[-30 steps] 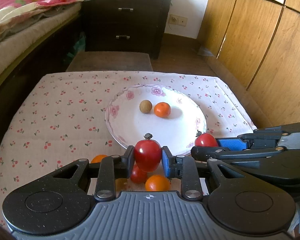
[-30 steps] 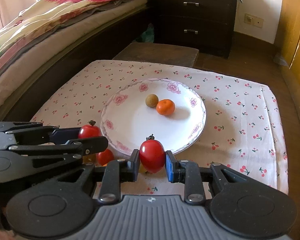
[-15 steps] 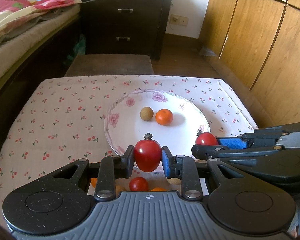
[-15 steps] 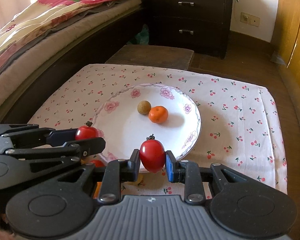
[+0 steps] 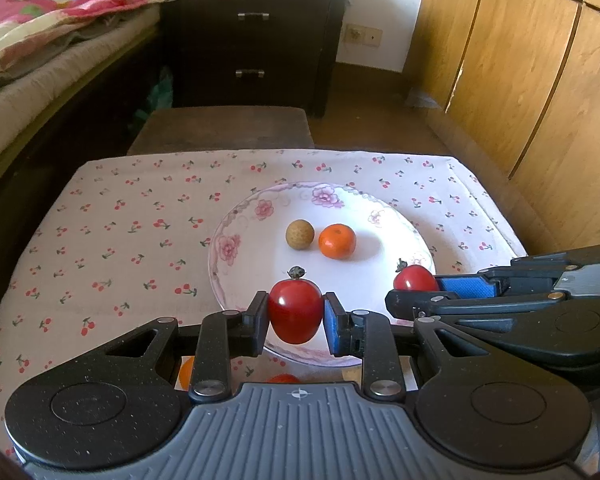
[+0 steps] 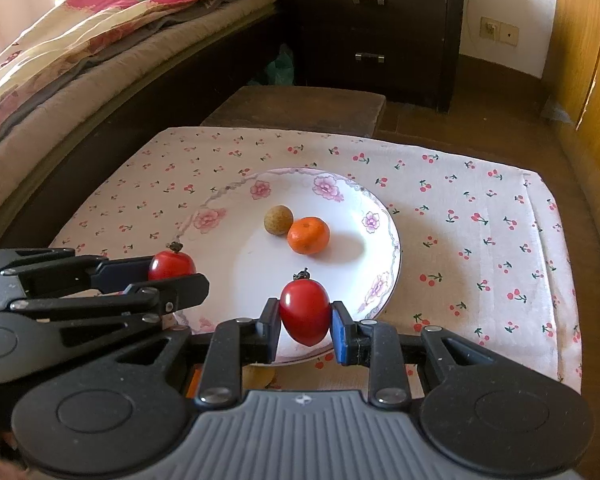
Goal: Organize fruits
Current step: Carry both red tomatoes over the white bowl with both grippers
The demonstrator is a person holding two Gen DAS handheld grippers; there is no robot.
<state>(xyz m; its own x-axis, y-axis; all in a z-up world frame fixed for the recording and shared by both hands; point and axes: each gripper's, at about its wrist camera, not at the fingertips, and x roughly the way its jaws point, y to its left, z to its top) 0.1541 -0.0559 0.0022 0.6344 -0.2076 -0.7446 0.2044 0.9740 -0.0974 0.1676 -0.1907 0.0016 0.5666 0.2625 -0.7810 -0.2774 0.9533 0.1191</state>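
My left gripper (image 5: 296, 314) is shut on a red tomato (image 5: 295, 312) and holds it over the near rim of the white flowered plate (image 5: 236, 240). My right gripper (image 6: 305, 314) is shut on a second red tomato (image 6: 305, 312), also above the plate's (image 6: 204, 220) near edge. Each gripper shows in the other's view, the right (image 5: 416, 280) and the left (image 6: 172, 266). On the plate lie a small brown round fruit (image 5: 299, 233) and an orange mandarin (image 5: 337, 241). Below the left gripper, an orange fruit (image 5: 186, 374) and a red one (image 5: 283, 379) lie on the cloth.
The plate sits on a low table with a cherry-print cloth (image 5: 120, 232). A bed (image 6: 80, 60) runs along the left, a dark drawer cabinet (image 5: 256, 40) stands behind, a brown stool (image 5: 220, 128) beyond the table, wooden wardrobe doors (image 5: 520, 80) at the right.
Both grippers have lifted and moved forward with their tomatoes, from the loose fruit at the table's near edge to over the plate's near rim. The plate's fruit has not moved.
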